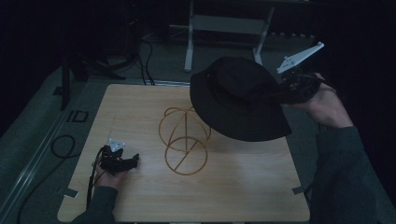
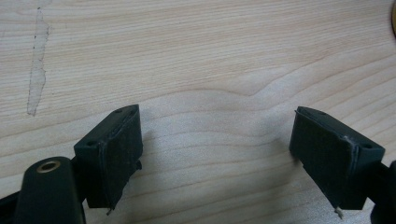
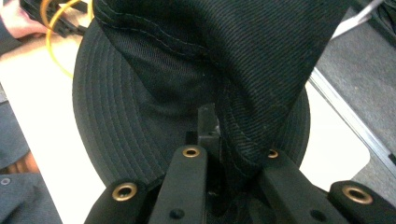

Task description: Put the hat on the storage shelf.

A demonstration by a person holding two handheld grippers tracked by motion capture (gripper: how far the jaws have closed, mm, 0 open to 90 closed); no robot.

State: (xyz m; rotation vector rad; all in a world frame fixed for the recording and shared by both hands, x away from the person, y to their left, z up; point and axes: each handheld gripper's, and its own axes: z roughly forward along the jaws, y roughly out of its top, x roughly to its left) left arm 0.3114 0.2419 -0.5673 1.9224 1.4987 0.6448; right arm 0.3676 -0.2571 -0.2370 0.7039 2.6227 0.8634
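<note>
Black bucket hat (image 1: 236,98): woven cloth, stitched rings round the brim, held up in the air over the far right part of the bench (image 1: 140,200), tilted, its brim hanging over the gold wire frame (image 1: 183,140). The right hand-held gripper (image 1: 292,86) has the hat's edge at the hat's right side; in the right gripper view the jaws are closed tight on a bunched fold of the brim (image 3: 233,140), cloth rising between them. The right hand (image 1: 327,107) is raised above bench level at the right edge, forearm in a dark ribbed sleeve (image 1: 341,177) coming up from below, grey plate pointing up and away.

Wire frame: thin gold loops and a straight rod, standing on the bench near its middle, partly under the hat.

Left hand-held gripper (image 1: 133,160): low on the bench at the near left, held in the left hand (image 1: 112,175). Its jaws stand wide apart with nothing between them, just above bare pale wood grain (image 2: 210,70).
</note>
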